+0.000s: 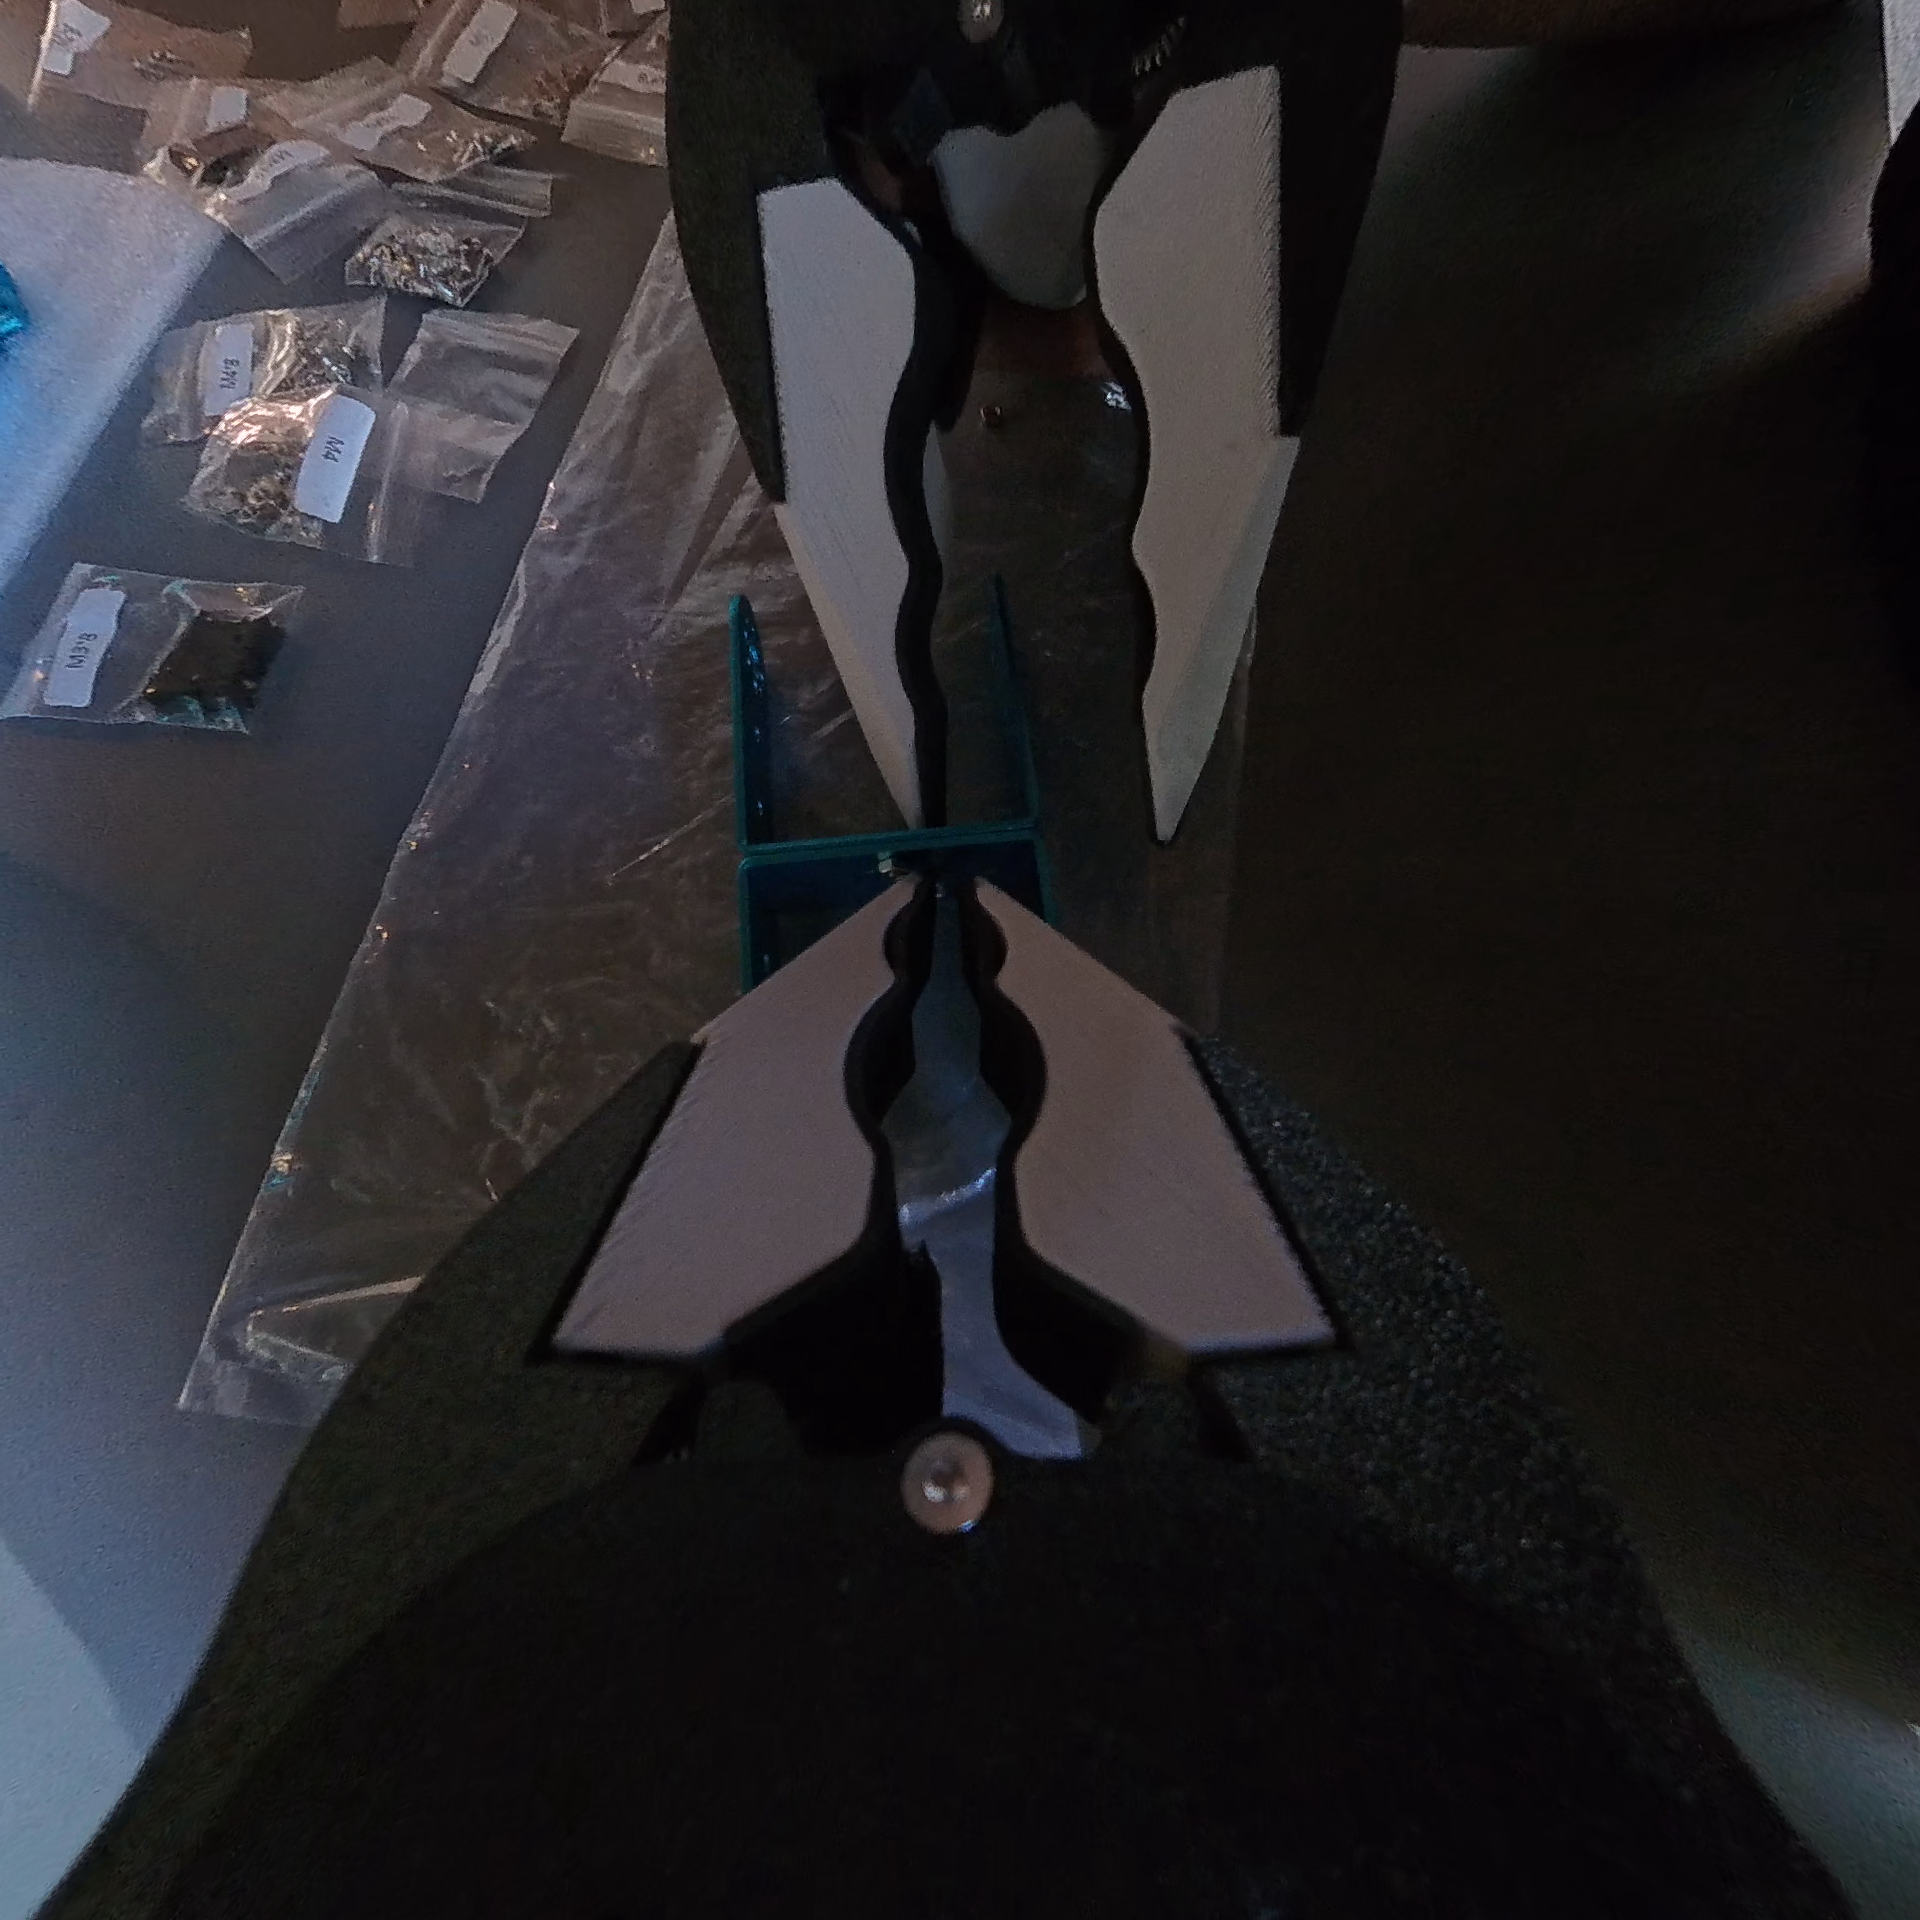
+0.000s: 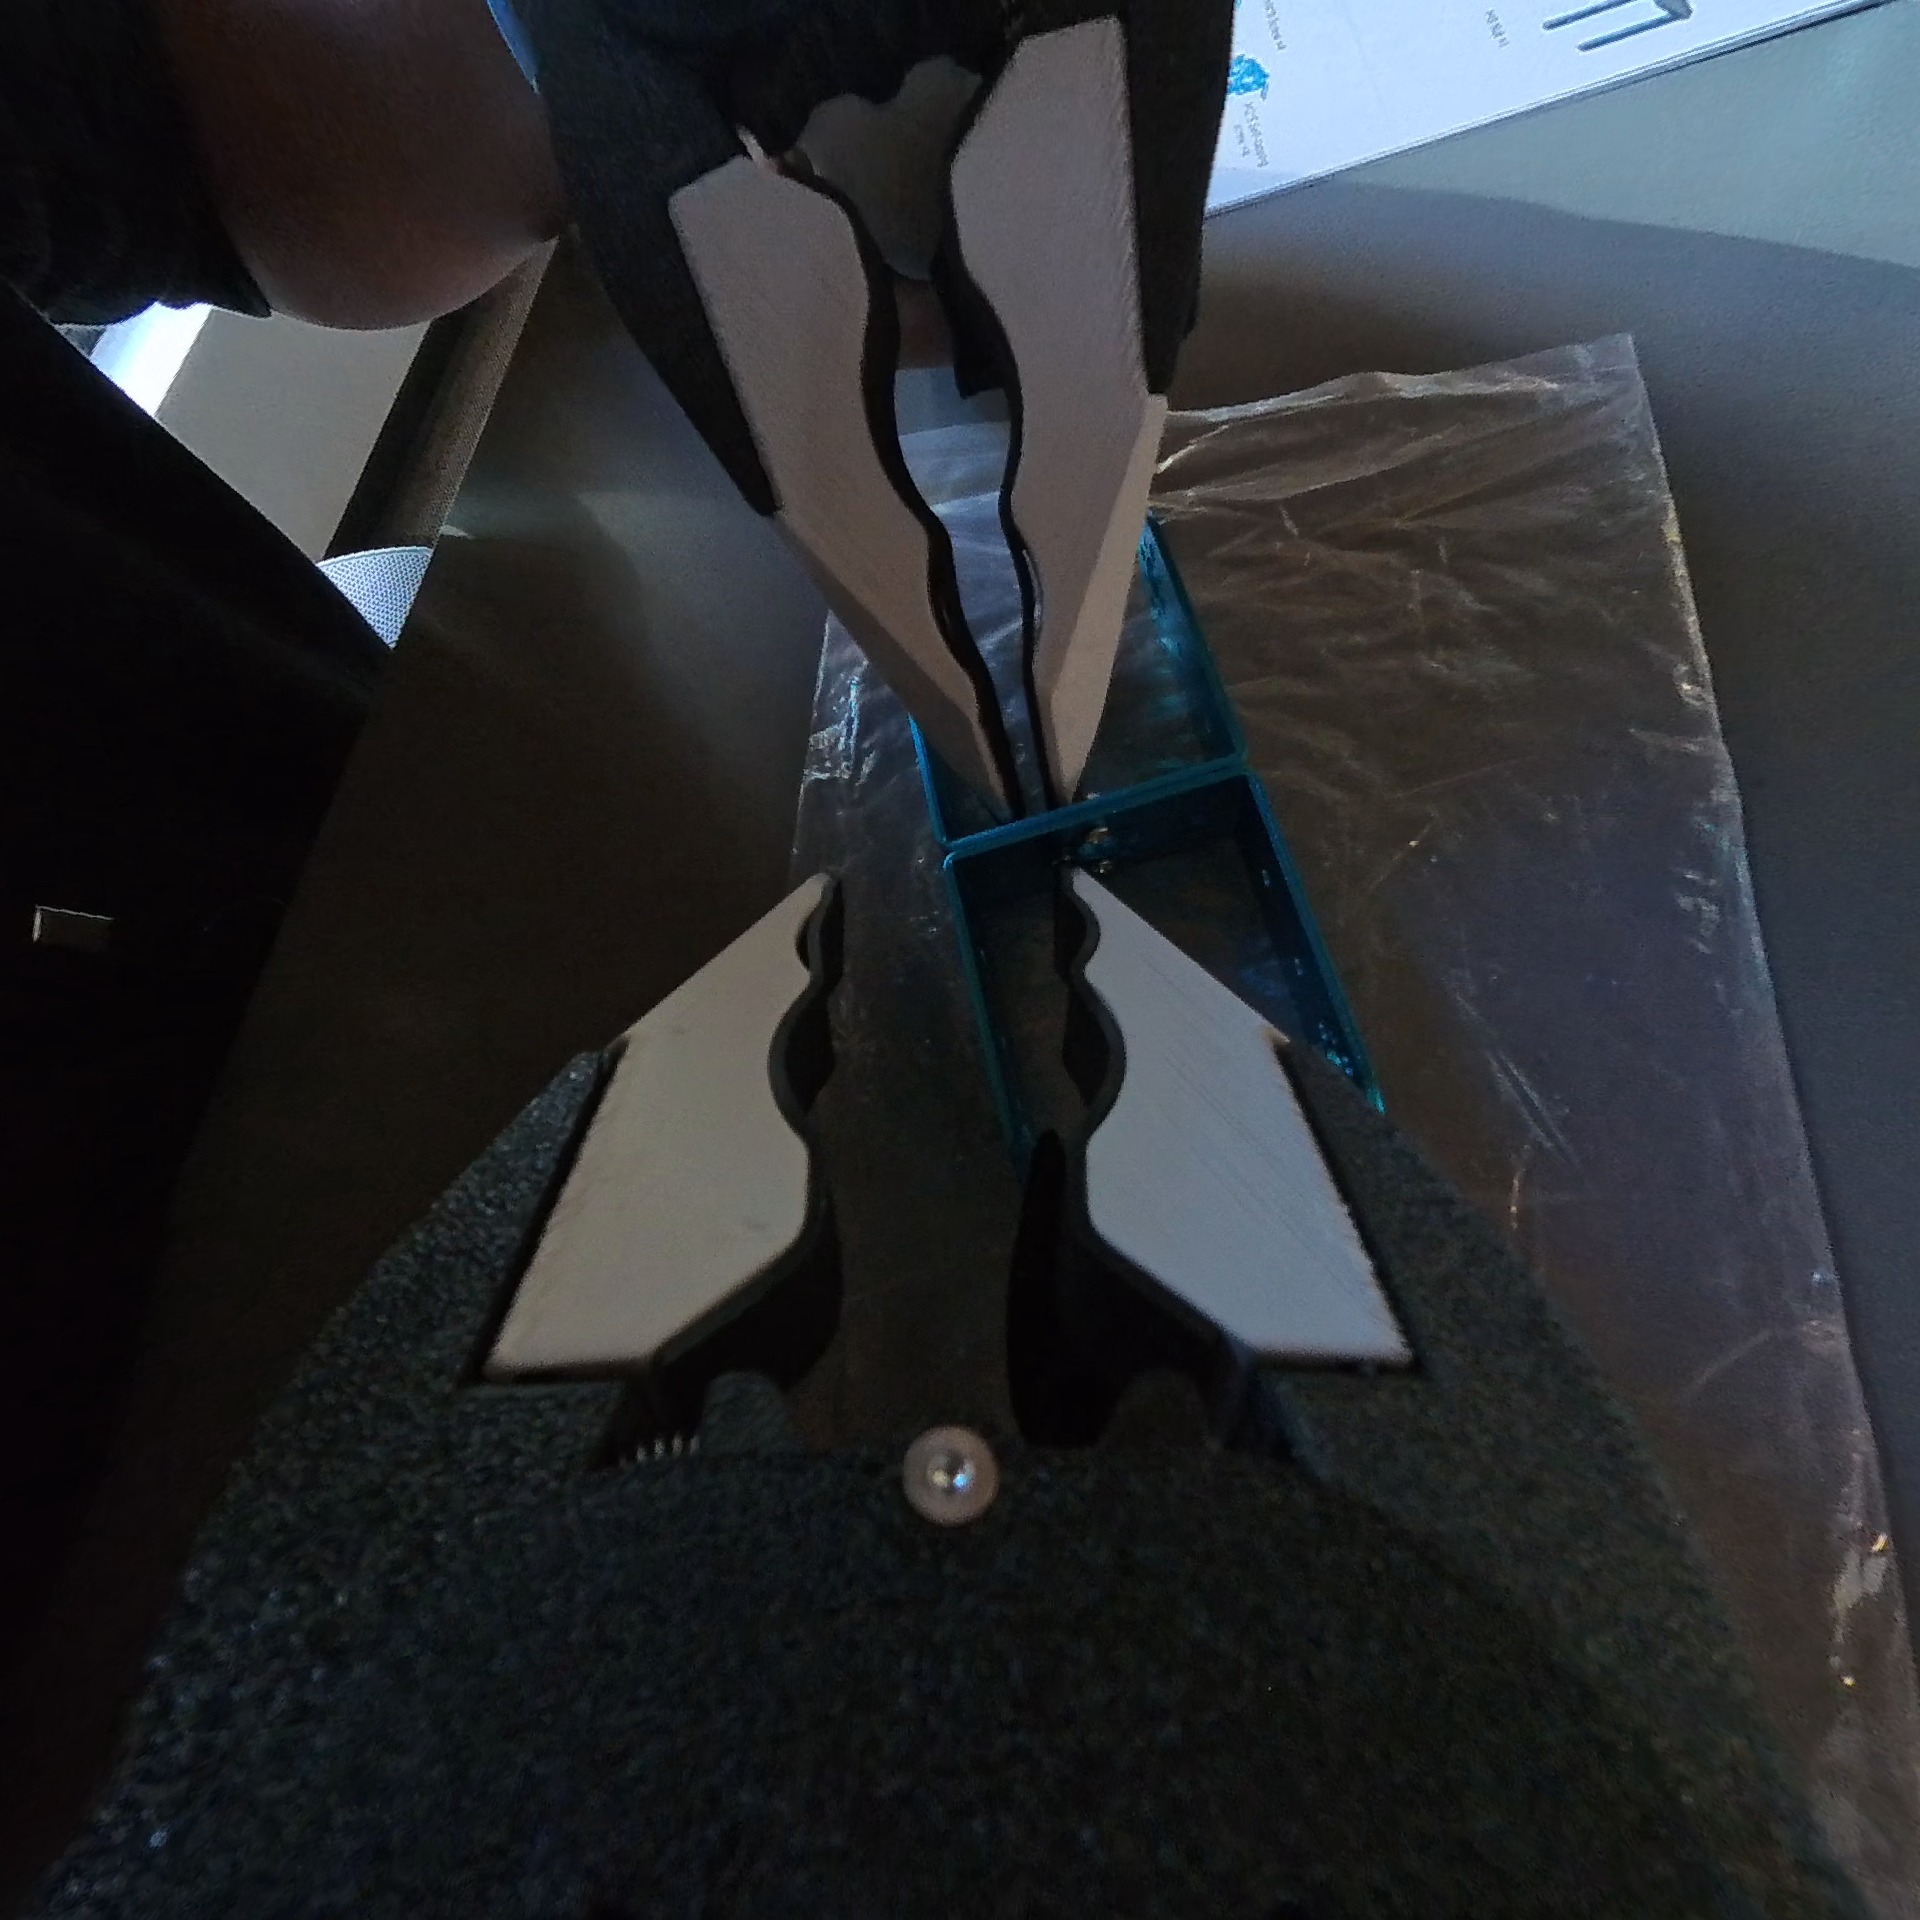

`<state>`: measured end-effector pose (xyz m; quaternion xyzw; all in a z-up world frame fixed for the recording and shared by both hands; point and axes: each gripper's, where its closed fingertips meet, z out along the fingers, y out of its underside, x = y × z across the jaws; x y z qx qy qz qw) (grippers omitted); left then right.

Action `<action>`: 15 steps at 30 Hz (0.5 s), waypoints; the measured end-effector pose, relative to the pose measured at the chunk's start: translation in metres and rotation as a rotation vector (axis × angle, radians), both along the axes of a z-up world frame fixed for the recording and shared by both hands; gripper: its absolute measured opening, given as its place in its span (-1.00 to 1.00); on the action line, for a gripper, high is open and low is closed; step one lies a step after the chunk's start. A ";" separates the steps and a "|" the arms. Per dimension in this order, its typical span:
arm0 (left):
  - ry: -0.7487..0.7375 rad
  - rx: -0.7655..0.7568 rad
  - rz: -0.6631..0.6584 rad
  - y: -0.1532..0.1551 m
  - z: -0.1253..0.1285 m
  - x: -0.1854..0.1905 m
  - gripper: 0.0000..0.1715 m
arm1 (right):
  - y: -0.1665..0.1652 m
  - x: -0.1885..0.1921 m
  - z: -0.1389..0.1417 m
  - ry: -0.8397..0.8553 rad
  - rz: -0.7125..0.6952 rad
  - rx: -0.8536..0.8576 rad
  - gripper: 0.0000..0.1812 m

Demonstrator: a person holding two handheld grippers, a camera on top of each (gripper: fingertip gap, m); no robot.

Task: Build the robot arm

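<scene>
Dim, underexposed views with wide-angle edge bending and soft, blurred corners.

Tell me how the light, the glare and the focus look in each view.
Left wrist view: dim, right side nearly black; glare on the plastic sheet and small bags. Right wrist view: dark left side, sheet glare at right, bright white box; edges blurred and bent.

A dark tabletop (image 1: 260, 935) carried a large clear plastic sheet (image 1: 499, 935), crinkled and catching the light. Past its far edge lay a scatter of small zip bags (image 1: 395, 208) with white labels, most holding little metal parts. One labelled bag (image 1: 281, 462) sat nearer, another with dark contents (image 1: 156, 649) lay apart by the table's edge. A white foam-like pad (image 1: 73, 312) sat alongside them. On the other side, a white printed box (image 2: 1507, 94) rested just beyond the plastic sheet (image 2: 1455, 831).
</scene>
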<state>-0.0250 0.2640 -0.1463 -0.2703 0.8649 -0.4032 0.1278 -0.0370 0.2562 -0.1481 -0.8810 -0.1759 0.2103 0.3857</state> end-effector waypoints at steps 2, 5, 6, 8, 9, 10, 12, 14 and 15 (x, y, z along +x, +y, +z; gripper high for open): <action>-0.001 -0.003 0.001 0.000 0.001 -0.001 -0.96 | 0.000 0.000 0.000 0.000 0.001 -0.001 -0.56; 0.008 -0.011 0.011 0.003 0.002 -0.001 -0.93 | 0.000 0.000 0.000 0.001 0.001 -0.001 -0.54; 0.021 -0.011 0.016 0.004 0.001 -0.002 -0.90 | 0.000 0.000 0.000 0.000 0.001 -0.001 -0.54; 0.053 0.002 0.025 0.006 -0.004 -0.002 -0.85 | 0.000 -0.001 0.000 0.001 0.002 0.000 -0.54; 0.056 0.001 0.029 0.006 -0.004 -0.001 -0.84 | 0.000 -0.001 0.000 0.002 0.003 -0.001 -0.55; 0.057 -0.006 0.030 0.006 -0.004 0.000 -0.84 | 0.000 -0.001 0.000 0.001 0.003 0.000 -0.55; 0.073 -0.008 0.018 0.003 -0.004 -0.001 -0.85 | 0.000 -0.001 0.000 0.002 0.004 0.000 -0.56; 0.073 0.001 0.005 0.002 -0.004 -0.001 -0.86 | 0.000 -0.002 0.000 0.002 0.005 0.000 -0.55; 0.076 0.002 -0.001 0.001 -0.004 -0.001 -0.86 | 0.000 -0.002 0.000 0.002 0.006 0.000 -0.55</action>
